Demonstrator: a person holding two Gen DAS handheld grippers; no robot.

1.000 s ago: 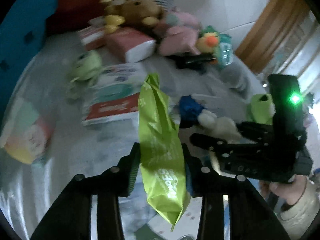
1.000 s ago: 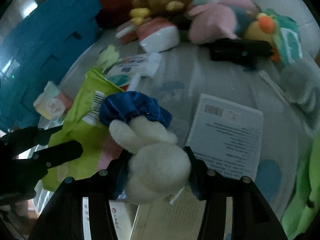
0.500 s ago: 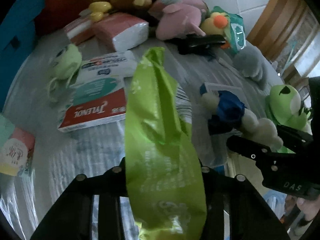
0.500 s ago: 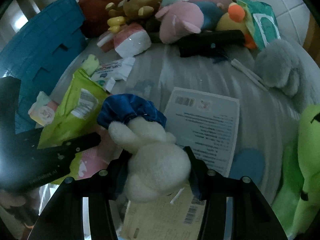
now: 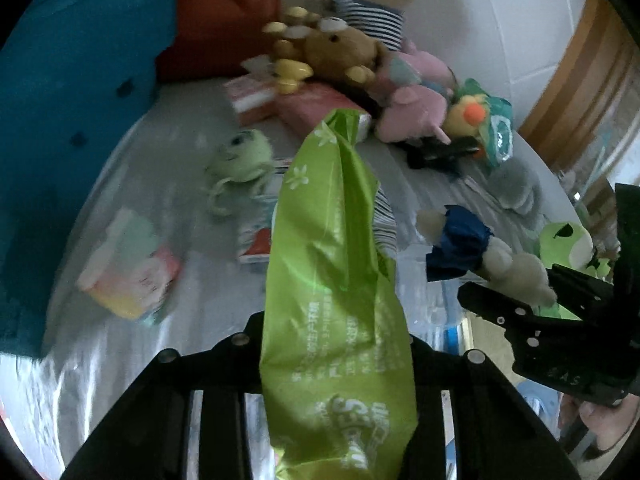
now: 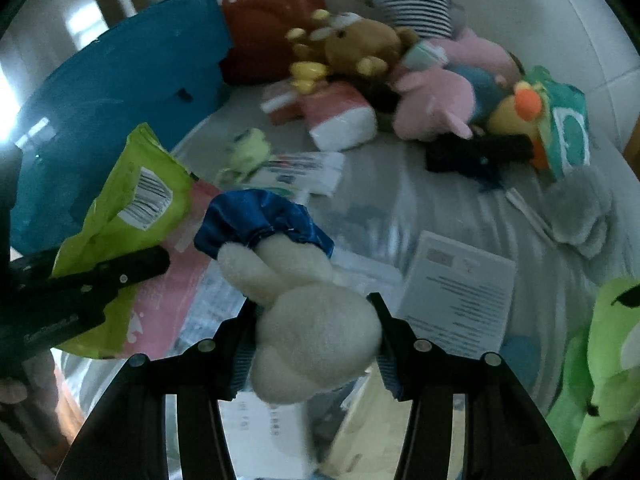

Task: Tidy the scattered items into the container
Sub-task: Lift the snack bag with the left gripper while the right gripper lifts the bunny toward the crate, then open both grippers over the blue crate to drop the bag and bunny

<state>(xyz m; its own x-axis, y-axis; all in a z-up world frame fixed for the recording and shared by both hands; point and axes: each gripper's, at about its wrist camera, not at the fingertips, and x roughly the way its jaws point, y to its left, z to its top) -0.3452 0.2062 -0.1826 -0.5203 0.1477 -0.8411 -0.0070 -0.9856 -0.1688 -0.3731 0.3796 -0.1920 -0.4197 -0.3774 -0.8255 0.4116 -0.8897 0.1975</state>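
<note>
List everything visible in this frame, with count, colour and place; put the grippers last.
blue container: 1, teal-blue, far left
red bag: 1, red, back
plush pile: several, brown, pink, yellow, back
green frog plush: 1, green, right edge
grey plush: 1, grey, right
paper sheet: 1, white, centre
green packet: 1, lime, in left gripper
white plush toy: 1, cream with blue ruffle, in right gripper
left gripper: 1, black, shut
right gripper: 1, black, shut

A bed (image 6: 420,200) under a pale grey sheet fills the room. Behind it stands a white tiled wall (image 5: 520,20), with wooden trim (image 5: 580,92) at the right. Daylight glares from a window (image 6: 16,120) at left.
</note>
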